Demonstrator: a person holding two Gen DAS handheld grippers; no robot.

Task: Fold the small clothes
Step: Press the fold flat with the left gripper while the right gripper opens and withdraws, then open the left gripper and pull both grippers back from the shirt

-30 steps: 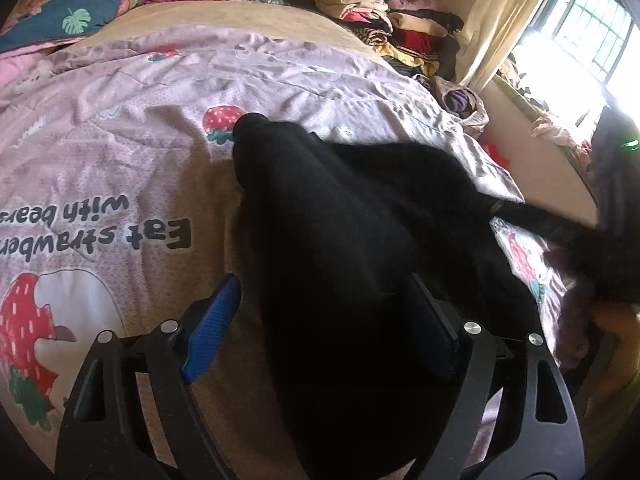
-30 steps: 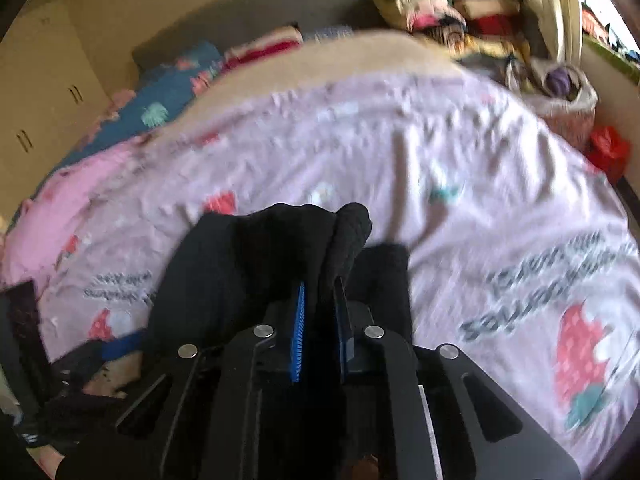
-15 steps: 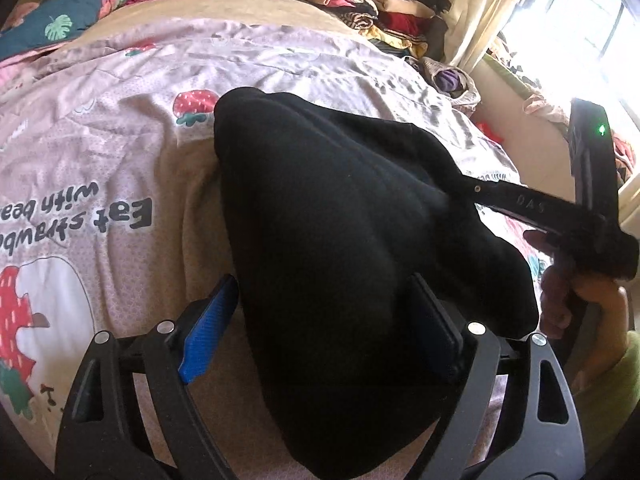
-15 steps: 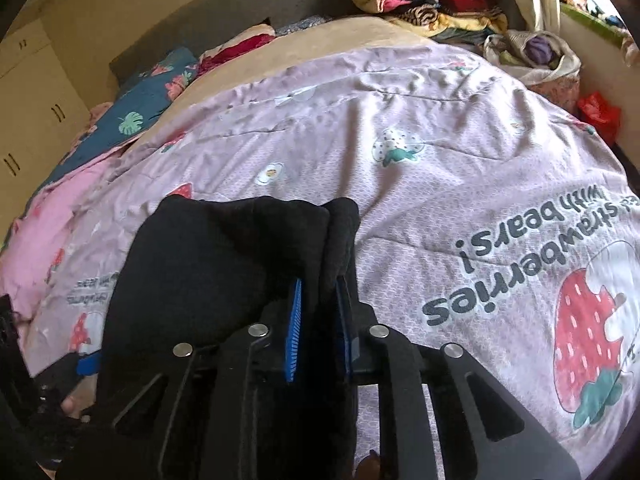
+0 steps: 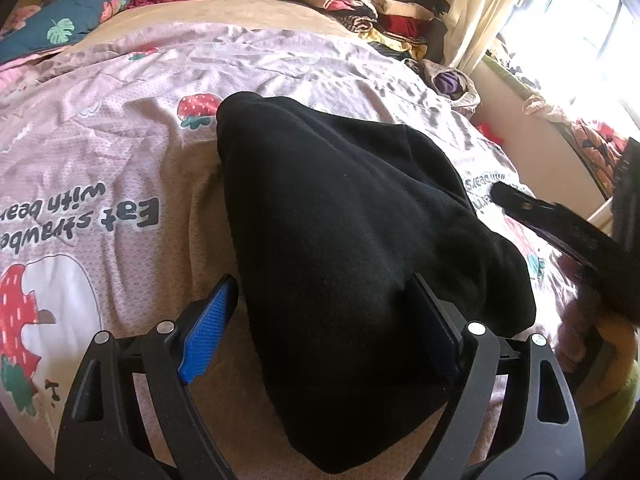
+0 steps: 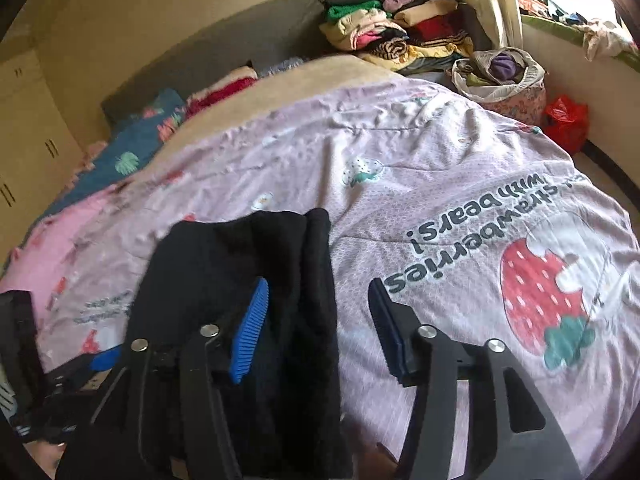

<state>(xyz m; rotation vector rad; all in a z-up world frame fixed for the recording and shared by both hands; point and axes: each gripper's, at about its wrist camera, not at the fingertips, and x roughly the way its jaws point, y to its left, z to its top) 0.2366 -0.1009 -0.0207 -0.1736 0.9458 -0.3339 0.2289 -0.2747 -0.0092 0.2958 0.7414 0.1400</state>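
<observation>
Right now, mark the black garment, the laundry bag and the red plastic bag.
black garment (image 5: 352, 240): left wrist view, middle of its folded top layer.
laundry bag (image 6: 516, 98): right wrist view, its patterned side wall beside the bed.
red plastic bag (image 6: 566, 120): right wrist view, its crumpled front.

1. A pink strawberry-print bedspread (image 6: 420, 152) covers the bed.
2. A stack of folded clothes (image 6: 384, 36) sits at the far corner.
3. A bag (image 6: 508, 84) stands beside a red bag (image 6: 566, 120).
4. A blue leaf-print pillow (image 5: 68, 26).

A matt, fuzzy black cloth garment (image 5: 352, 240) is lying on a thin printed pink cotton-like quilt (image 6: 400, 152), while ribbed blue pads (image 6: 250, 332) are lining the right gripper (image 6: 320, 328).
</observation>
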